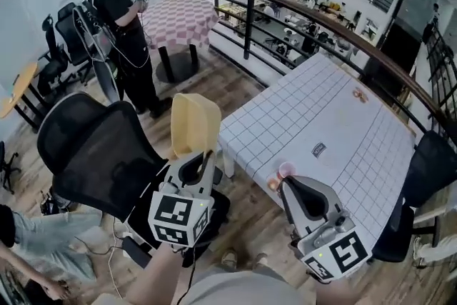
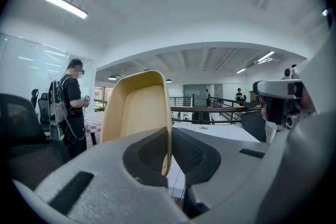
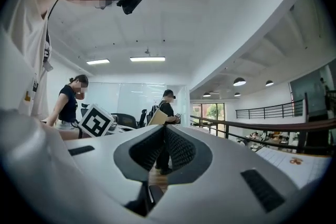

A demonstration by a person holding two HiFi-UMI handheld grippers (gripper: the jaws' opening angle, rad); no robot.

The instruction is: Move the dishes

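So the left gripper (image 1: 203,153) sits in the lower middle of the head view, and its claw is clamped on the rim of a yellow dish (image 1: 194,125). The dish stands up on edge above the jaws, out in the air over the floor, between the black office chair (image 1: 93,153) on the left and the white grid-pattern table (image 1: 335,132) on the right. In the left gripper view you can see the dish's edge pinched right between the two pads, hollow side facing the camera.

The right gripper (image 1: 285,183) is at the lower right, and its own view shows the jaws pressed together with nothing in them. There's a small pink thing (image 1: 285,169) right by its tip at the table's near corner, can't tell what it is.

A person (image 1: 121,18) stands at the upper left beside a checkered table (image 1: 178,18).
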